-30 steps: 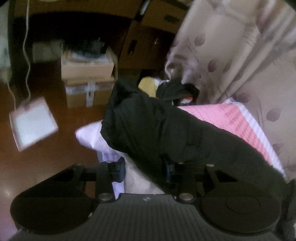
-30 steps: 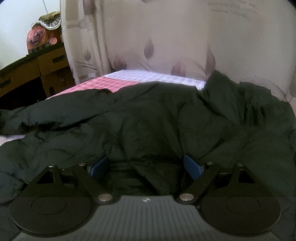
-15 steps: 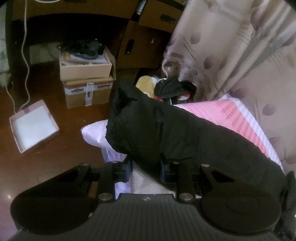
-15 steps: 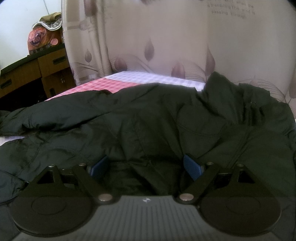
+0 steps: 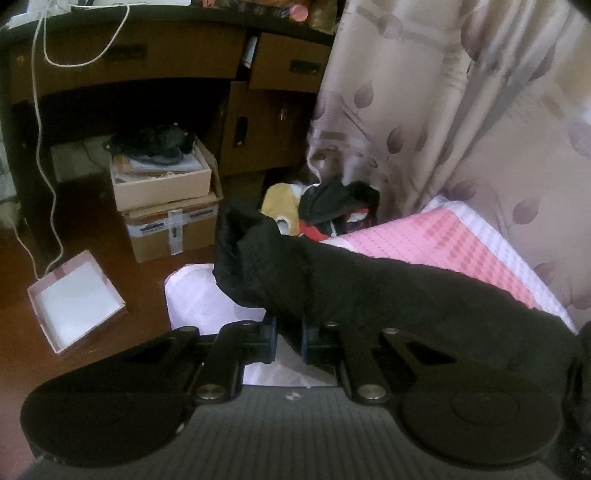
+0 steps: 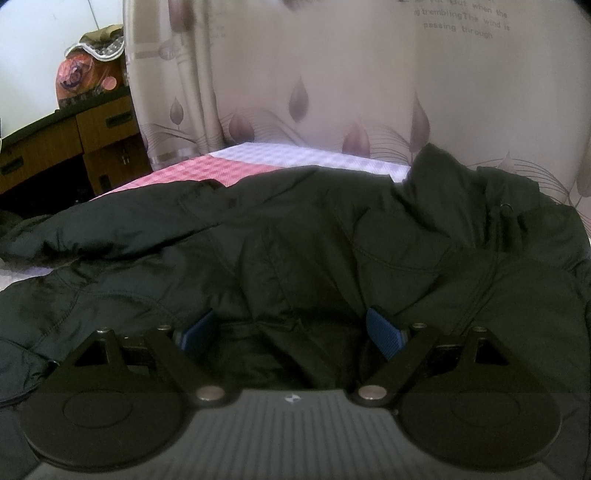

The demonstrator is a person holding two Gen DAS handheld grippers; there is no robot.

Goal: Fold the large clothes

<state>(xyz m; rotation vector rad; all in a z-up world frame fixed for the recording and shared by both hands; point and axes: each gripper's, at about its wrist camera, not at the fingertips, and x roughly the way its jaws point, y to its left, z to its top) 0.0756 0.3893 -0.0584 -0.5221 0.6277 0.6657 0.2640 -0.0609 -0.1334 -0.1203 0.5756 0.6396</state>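
Pink-checked bed [image 5: 436,240] carries the black jacket [image 6: 295,236], one sleeve [image 5: 266,269] trailing off its end. My left gripper [image 5: 288,341] has just closed its jaws, apparently pinching sleeve fabric, and sits higher than before. Next, carry the sleeve across the body. My right gripper [image 6: 291,330] stays spread wide, unmoved.

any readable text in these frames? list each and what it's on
"trembling The wind is" on the curtain, top right of the right wrist view.
"passing through" on the line below it.
A line above these is cut off, partly readable: "but when the".
Labels on the taped cardboard box: too blurred to read.
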